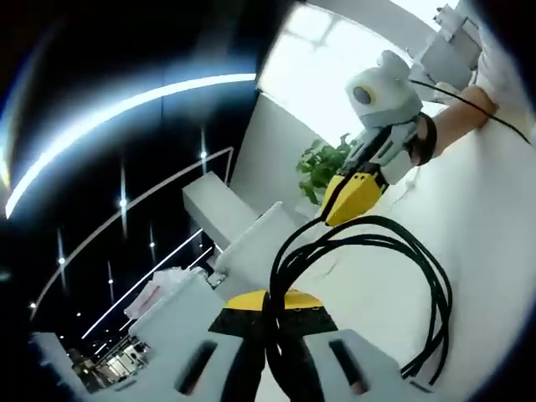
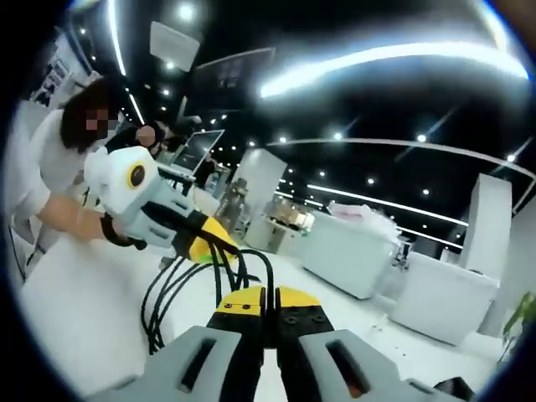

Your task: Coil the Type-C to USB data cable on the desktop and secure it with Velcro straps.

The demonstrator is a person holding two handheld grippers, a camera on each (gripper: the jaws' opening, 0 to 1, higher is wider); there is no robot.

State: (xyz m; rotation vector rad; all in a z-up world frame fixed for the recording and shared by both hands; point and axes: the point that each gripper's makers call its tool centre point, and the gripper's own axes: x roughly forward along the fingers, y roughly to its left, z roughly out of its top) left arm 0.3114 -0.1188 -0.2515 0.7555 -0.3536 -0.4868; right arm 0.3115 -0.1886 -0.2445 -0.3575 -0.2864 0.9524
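Note:
The black data cable (image 1: 435, 293) hangs in several loops above the white desktop (image 1: 494, 243). My left gripper (image 1: 268, 303) is shut on the bundle where the strands gather at its yellow tips. My right gripper (image 1: 352, 199) comes in from the upper right, held by a hand, and its yellow tips pinch the same strands a little further along. In the right gripper view my right gripper (image 2: 266, 301) is shut on the cable (image 2: 167, 297). The left gripper (image 2: 203, 240) there grips the strands just beyond, and the loops sag to the left.
A green plant (image 1: 322, 163) stands behind white counters (image 1: 260, 243) at the desk's far edge. A person (image 2: 59, 159) leans over the white desk (image 2: 84, 310) on the left. A monitor (image 2: 197, 151) and more white counters (image 2: 352, 251) lie beyond.

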